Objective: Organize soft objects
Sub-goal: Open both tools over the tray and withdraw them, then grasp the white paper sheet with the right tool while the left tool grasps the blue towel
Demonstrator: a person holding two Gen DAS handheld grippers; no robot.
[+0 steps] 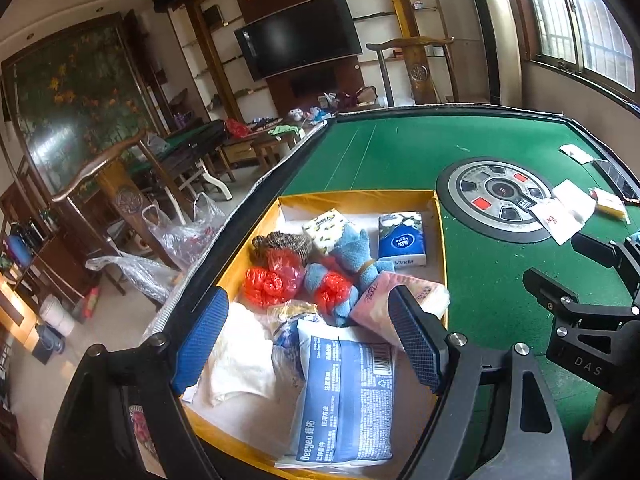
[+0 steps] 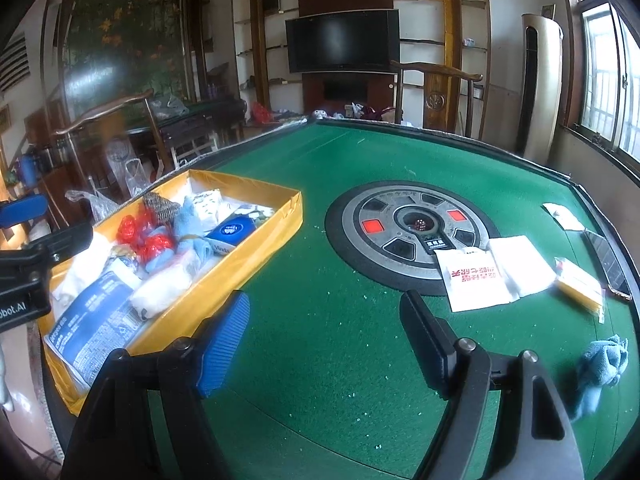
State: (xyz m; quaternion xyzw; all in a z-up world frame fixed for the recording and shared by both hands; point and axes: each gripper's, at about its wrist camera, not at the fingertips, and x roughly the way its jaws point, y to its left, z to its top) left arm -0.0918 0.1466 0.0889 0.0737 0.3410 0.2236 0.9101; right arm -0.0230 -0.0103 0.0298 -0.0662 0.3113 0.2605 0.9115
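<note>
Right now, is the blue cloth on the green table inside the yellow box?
No, the blue cloth lies on the green felt, far from the yellow box.

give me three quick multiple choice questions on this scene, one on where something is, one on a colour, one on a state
1. Where does the blue cloth lie?
A. in the yellow tray
B. on the green felt, outside the tray
C. on the chair

2. What colour are the crumpled plastic bags in the yellow tray?
A. red
B. black
C. purple

3. How do the right tongs stand?
A. shut on the blue cloth
B. shut on a tissue pack
C. open, holding nothing

Answers: 1 B, the cloth sits on the felt at the right, far from the tray. 2 A, they show bright red beside the blue gloves. 3 C, bare green felt shows between the spread fingers.
</note>
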